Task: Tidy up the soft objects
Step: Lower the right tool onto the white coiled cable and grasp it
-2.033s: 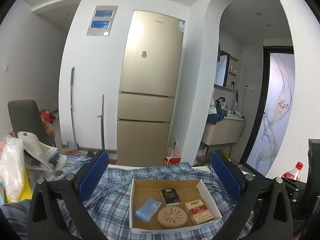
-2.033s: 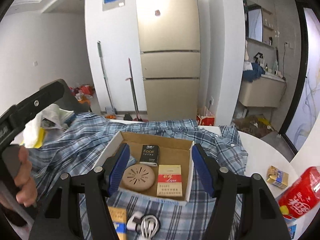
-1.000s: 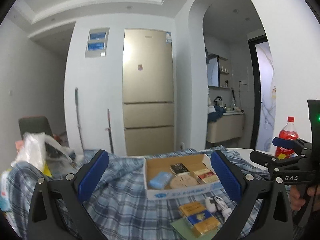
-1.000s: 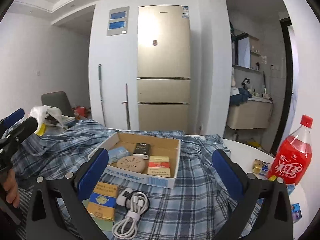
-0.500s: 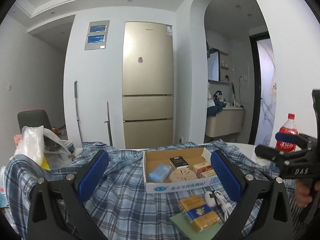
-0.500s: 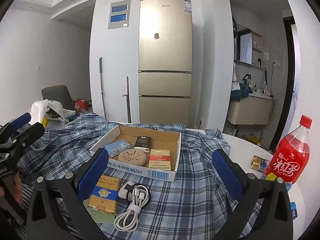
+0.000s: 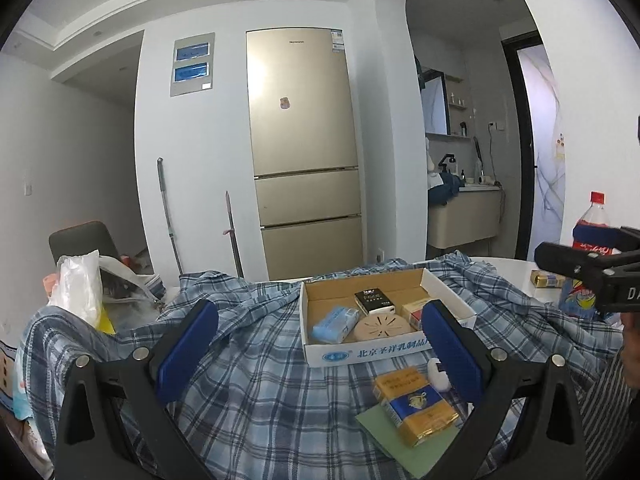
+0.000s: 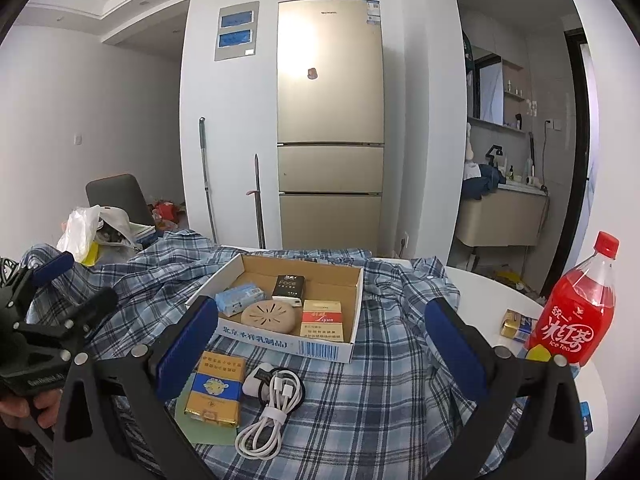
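A blue and white plaid shirt (image 8: 384, 380) lies rumpled and spread across a white round table (image 8: 500, 292), filling the lower half of both wrist views. In the left wrist view the shirt (image 7: 256, 384) reaches from the lower left of the frame to the right edge.

The left gripper (image 7: 320, 344) sits at the bottom centre of its own view, its blue-padded fingers (image 7: 188, 344) spread wide apart with nothing between them, held above the cloth. The right gripper (image 8: 322, 340) shows the same in its view: fingers (image 8: 456, 344) wide apart, holding nothing, above the shirt. Each gripper also appears at the edge of the other's view (the left one at the far left of the right wrist view, in a hand).

On top of the shirt, at frame centre, rests a shallow cardboard box (image 8: 356, 292). Inside it are a light blue tissue pack (image 8: 240, 298), a black packet (image 8: 289, 285), a round tan disc (image 8: 270, 316) and a red and white cigarette pack (image 8: 323, 319).

In front of the box, lower centre, lie a yellow and blue pack (image 8: 216, 388) on a green sheet, and a coiled white cable (image 8: 276, 396) just beside it.

At the right of the frame a red iced tea bottle (image 8: 576, 308) stands upright on the bare table. A gold refrigerator (image 8: 330, 128) stands against the wall behind, upper centre.
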A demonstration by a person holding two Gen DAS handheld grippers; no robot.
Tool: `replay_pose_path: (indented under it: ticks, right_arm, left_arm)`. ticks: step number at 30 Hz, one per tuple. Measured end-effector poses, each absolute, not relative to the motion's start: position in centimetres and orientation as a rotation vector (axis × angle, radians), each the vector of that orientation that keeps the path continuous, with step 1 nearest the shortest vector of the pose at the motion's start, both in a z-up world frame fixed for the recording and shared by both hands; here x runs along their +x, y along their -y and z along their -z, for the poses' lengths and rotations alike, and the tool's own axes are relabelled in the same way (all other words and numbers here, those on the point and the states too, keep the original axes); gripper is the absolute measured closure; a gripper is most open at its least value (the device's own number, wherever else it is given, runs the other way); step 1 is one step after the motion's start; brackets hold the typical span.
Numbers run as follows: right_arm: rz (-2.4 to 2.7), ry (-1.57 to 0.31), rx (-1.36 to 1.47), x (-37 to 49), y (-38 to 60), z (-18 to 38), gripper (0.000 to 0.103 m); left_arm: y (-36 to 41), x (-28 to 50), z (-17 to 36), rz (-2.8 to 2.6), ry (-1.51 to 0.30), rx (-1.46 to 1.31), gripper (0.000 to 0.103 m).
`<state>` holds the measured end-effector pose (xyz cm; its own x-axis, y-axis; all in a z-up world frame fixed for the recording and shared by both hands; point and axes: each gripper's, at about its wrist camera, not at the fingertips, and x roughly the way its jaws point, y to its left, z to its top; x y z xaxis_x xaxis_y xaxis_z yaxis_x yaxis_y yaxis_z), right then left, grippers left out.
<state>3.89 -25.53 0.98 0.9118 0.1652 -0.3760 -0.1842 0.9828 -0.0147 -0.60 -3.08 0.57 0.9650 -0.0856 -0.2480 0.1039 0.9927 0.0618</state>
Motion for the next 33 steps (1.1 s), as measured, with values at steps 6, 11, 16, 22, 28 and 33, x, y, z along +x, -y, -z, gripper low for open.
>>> replay_pose_path:
  ticks: [6, 11, 16, 22, 28, 33]
  right_arm:
    - [-0.205, -0.456, -0.025, 4.3, 25.4, -0.9, 0.008]
    - [-0.226, -0.569, 0.001, 5.4, 25.1, -0.1, 0.017]
    - [-0.246, -0.712, 0.037, 7.2, 24.7, 2.0, 0.027]
    - [-0.274, -0.887, 0.064, 9.4, 24.0, 5.3, 0.035]
    - [-0.28, -1.005, 0.059, 10.7, 23.1, 8.2, 0.042]
    - [-0.274, -1.081, 0.037, 11.5, 22.6, 10.3, 0.059]
  left_arm:
    - [2.5, -0.4, -0.7, 0.15, -0.282, 0.027, 0.0]
    - [2.0, -0.1, -0.5, 0.152, -0.289, 0.004, 0.0]
    - [1.8, -0.1, -0.3, 0.125, -0.277, 0.005, 0.0]
    - [1.7, 0.0, 0.2, 0.101, -0.281, -0.01, 0.0]
    - [1.5, 0.3, 0.5, 0.106, -0.297, -0.03, 0.0]
    - [2.0, 0.5, 0.5, 0.132, -0.329, -0.014, 0.0]
